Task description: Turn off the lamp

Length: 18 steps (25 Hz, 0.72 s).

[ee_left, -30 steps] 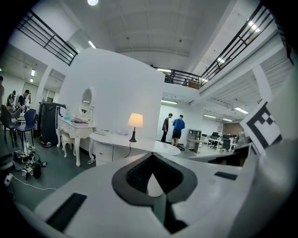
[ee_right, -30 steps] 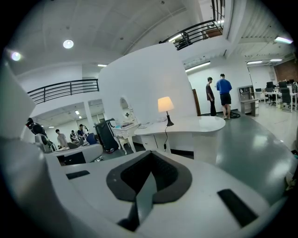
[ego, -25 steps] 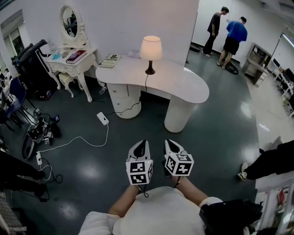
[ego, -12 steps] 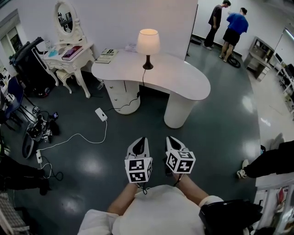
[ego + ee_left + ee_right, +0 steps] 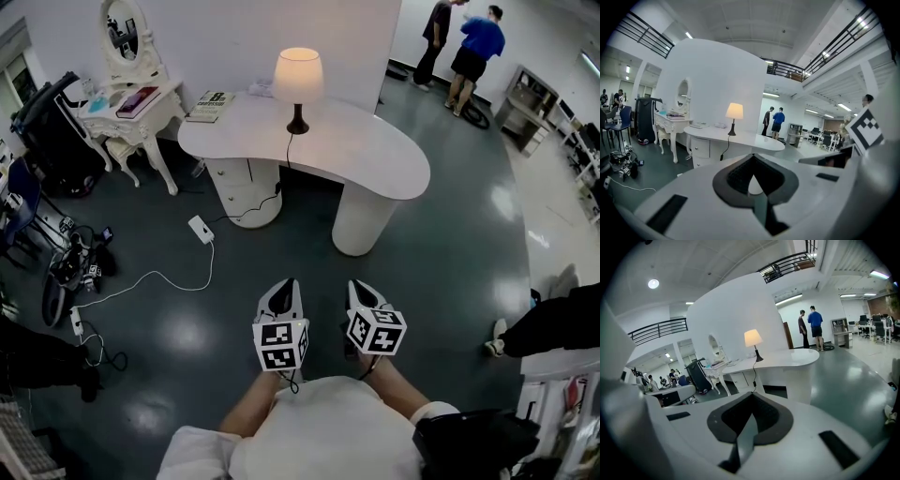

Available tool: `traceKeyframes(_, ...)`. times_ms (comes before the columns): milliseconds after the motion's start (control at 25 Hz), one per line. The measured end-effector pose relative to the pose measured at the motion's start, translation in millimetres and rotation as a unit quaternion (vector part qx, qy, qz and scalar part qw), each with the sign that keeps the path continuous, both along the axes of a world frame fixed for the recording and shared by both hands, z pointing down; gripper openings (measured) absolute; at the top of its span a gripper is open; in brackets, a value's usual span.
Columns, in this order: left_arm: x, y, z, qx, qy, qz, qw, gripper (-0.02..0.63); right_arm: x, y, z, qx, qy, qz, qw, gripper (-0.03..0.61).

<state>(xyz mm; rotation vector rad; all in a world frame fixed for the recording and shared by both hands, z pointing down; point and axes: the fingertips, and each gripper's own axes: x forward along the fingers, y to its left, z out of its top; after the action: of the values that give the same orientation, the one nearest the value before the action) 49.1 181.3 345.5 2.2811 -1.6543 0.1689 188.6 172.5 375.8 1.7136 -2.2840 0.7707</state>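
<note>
The white curved bench (image 5: 375, 164) stands on the dark floor (image 5: 450, 272). On it the lit lamp (image 5: 298, 80) stands near the back edge, and its cord (image 5: 288, 150) runs over the front edge. A book (image 5: 210, 105) lies at the bench's left end, with a pale thing (image 5: 261, 89), perhaps papers, near it. On the floor lie a white power strip (image 5: 201, 229) and a cable (image 5: 150, 279).

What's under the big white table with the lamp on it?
A round drawer cabinet under the left end and a round leg under the right. The lamp cord hangs over the front toward a white plug box on the floor. The tabletop hides whatever is farther back.
</note>
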Motion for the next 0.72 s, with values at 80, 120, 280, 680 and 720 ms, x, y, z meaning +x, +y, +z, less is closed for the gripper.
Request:
traceKeyframes(80, -1, -14, 4, 0.002, -0.002, 0.005, 1.0, 0.008, 1, -11, 2, 0.003, 0.0, 0.007, 1.0, -0.002)
traceKeyframes(120, -1, -22, 4, 0.003, -0.002, 0.007, 1.0, 0.008, 1, -18, 2, 0.004, 0.0, 0.011, 1.0, -0.002)
traceKeyframes(280, -4, -55, -5, 0.012, 0.0, 0.014, 0.9998, 0.008, -4, -47, -4, 0.011, -0.002, 0.017, 1.0, -0.002)
traceKeyframes(680, -21, -131, -4, 0.006, 0.014, 0.019, 0.9997, 0.008, -25, -114, -8, 0.011, 0.004, 0.019, 1.0, -0.002)
traceKeyframes(720, -23, -137, -4, 0.005, 0.015, 0.019, 0.9997, 0.008, -27, -120, -9, 0.012, 0.004, 0.02, 1.0, -0.002)
